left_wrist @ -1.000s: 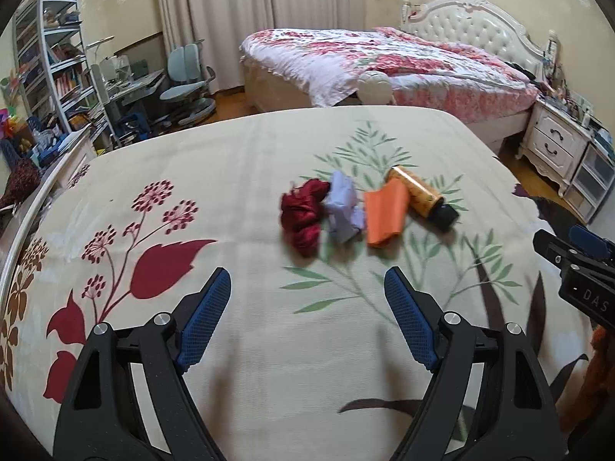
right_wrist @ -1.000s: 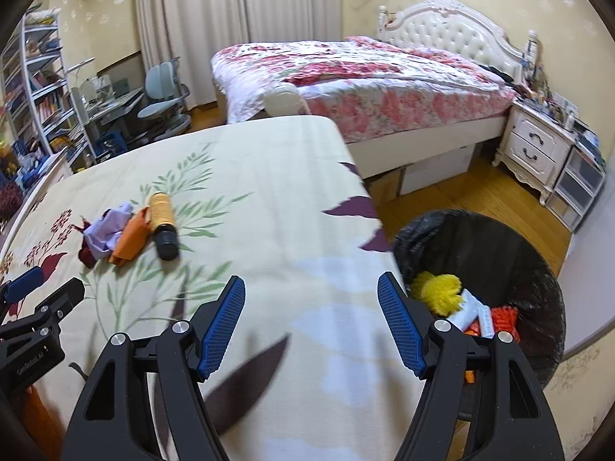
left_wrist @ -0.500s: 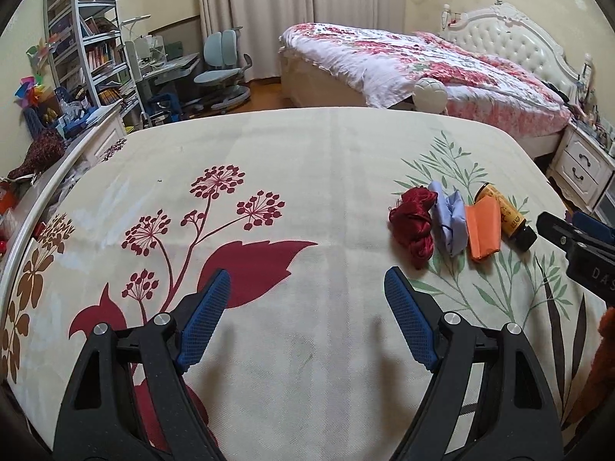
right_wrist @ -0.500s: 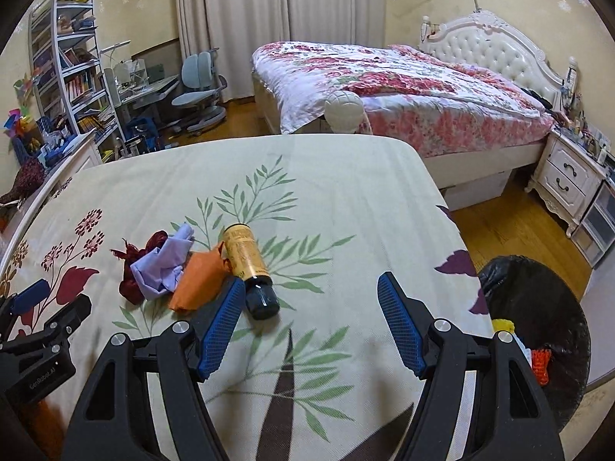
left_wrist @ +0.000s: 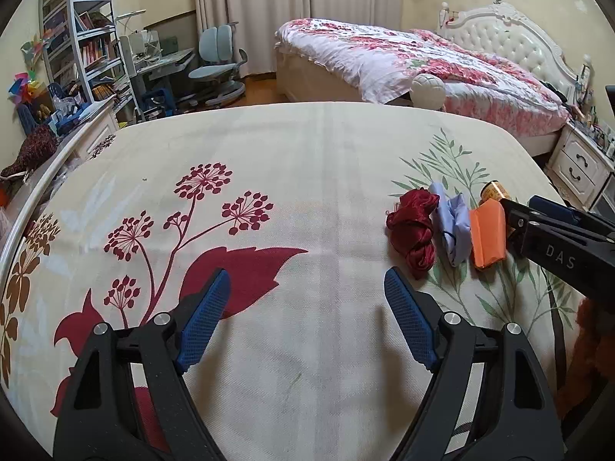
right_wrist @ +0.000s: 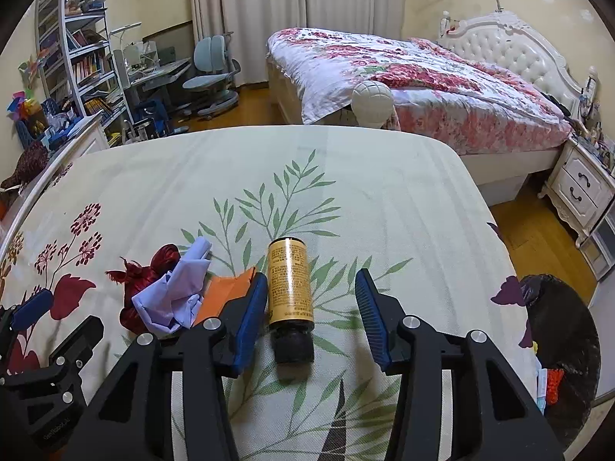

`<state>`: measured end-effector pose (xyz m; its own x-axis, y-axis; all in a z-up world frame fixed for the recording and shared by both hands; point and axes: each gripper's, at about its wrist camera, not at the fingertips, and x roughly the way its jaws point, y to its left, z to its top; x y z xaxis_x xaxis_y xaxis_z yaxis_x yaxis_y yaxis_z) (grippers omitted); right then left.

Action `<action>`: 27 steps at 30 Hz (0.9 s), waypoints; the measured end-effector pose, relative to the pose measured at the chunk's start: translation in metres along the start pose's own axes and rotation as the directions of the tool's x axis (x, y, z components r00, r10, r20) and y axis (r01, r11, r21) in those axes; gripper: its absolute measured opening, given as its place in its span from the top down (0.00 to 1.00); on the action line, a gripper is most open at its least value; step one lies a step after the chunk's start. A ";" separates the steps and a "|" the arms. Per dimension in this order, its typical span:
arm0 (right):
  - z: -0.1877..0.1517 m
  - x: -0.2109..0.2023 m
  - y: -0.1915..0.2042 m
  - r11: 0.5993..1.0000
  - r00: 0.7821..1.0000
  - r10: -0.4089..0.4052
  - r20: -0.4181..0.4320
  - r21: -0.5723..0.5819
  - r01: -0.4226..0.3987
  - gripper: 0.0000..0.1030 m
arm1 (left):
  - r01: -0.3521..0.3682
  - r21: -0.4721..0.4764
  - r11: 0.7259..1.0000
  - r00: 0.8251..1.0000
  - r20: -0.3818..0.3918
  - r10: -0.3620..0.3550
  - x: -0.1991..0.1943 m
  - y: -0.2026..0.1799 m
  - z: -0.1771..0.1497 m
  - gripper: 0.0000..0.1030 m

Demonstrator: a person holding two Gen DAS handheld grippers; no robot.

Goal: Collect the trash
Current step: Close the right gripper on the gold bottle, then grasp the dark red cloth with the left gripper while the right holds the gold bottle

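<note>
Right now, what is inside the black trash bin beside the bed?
In the bin, only a little shows near its rim: something orange-red, a pale wrapper and a bit of yellow. The bed's edge covers the rest, and deeper inside is too dark to tell.

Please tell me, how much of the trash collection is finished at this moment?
Done: some trash already lies in the black bin beside the bed. In hand: the right gripper is closing around the yellow bottle, not yet pressing it. Left: the orange paper, lilac cloth and red bundle; the left gripper is open, empty.
</note>
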<state>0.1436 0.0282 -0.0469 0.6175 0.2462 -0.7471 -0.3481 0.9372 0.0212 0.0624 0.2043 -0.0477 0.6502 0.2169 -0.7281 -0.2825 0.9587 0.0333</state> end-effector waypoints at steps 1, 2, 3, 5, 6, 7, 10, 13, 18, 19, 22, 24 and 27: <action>0.000 0.002 0.001 1.000 1.000 0.006 -0.005 0.002 -0.006 0.64 | 0.000 0.002 1.000 1.000 0.001 0.000 0.000 0.000 0.000 0.22; 0.000 0.003 0.001 1.000 1.000 0.011 -0.008 0.005 -0.011 0.66 | 0.000 0.004 1.000 1.000 0.002 0.000 0.000 0.000 0.000 0.22; 0.000 0.004 0.001 1.000 1.000 0.012 -0.010 0.007 -0.012 0.70 | 0.001 0.004 1.000 1.000 0.003 -0.001 0.000 0.000 -0.001 0.22; -0.001 0.003 -0.001 1.000 1.000 0.015 -0.011 0.011 -0.015 0.73 | 0.004 0.005 1.000 1.000 0.005 -0.004 -0.001 0.000 0.000 0.22; -0.001 0.003 -0.002 1.000 1.000 0.015 -0.012 0.012 -0.015 0.74 | 0.006 0.004 1.000 1.000 0.006 -0.006 -0.001 0.000 0.000 0.22; -0.002 0.002 -0.002 1.000 1.000 0.012 -0.013 0.011 -0.012 0.75 | 0.009 0.003 1.000 1.000 0.008 -0.009 -0.001 -0.001 0.001 0.22; -0.007 0.000 -0.008 1.000 1.000 0.004 -0.019 0.013 -0.004 0.76 | 0.024 -0.003 1.000 1.000 0.015 -0.024 0.000 -0.001 0.003 0.22; -0.012 -0.002 -0.017 0.999 1.000 -0.008 -0.026 0.031 0.009 0.76 | 0.046 0.003 0.999 0.999 0.020 -0.046 0.001 -0.004 0.006 0.22; -0.019 -0.006 -0.029 0.998 0.999 -0.017 -0.029 0.056 0.019 0.76 | 0.078 0.025 0.997 0.997 0.021 -0.078 0.004 -0.013 0.010 0.22; -0.020 -0.007 -0.030 0.998 0.999 -0.019 -0.028 0.057 0.021 0.76 | 0.080 0.028 0.996 0.996 0.021 -0.081 0.004 -0.015 0.011 0.22; -0.021 -0.008 -0.030 0.998 1.000 -0.013 -0.027 0.063 0.015 0.76 | 0.083 0.033 0.996 0.996 0.017 -0.084 0.008 -0.019 0.013 0.22; -0.021 -0.008 -0.030 0.998 1.000 -0.014 -0.027 0.063 0.015 0.76 | 0.084 0.030 0.996 0.996 0.013 -0.084 0.010 -0.021 0.016 0.22; -0.021 -0.008 -0.030 0.998 1.000 -0.014 -0.027 0.062 0.016 0.76 | 0.082 0.030 0.996 0.997 0.007 -0.082 0.015 -0.024 0.020 0.22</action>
<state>0.1344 -0.0075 -0.0560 0.6031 0.2260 -0.7650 -0.2938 0.9546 0.0504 0.0927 0.1876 -0.0458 0.6761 0.1389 -0.7236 -0.2070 0.9783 -0.0055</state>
